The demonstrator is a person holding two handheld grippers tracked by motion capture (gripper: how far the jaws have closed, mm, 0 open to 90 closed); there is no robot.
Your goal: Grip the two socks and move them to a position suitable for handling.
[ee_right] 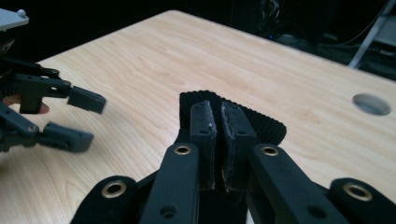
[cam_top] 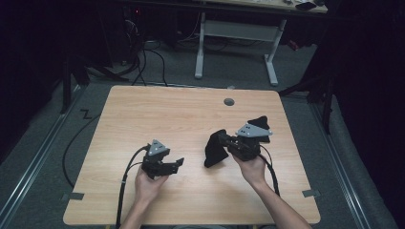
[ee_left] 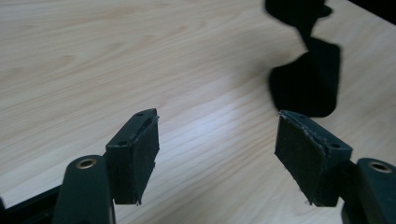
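Observation:
A black ribbed cloth, sock-like, hangs from my right gripper, right of the table's middle, with its lower end resting on the wood. In the right gripper view the jaws are shut on the cloth's ribbed edge. My left gripper is near the front of the table, left of the cloth, with its jaws pointing toward it. Its jaws stand wide open with nothing between them, and the cloth lies beyond them to the right. The left gripper also shows across the table in the right gripper view.
The light wooden table has a round cable hole near its far edge. A second black cloth lies just behind the right gripper. Grey tape marks sit at the front corners. A white desk frame stands beyond the table.

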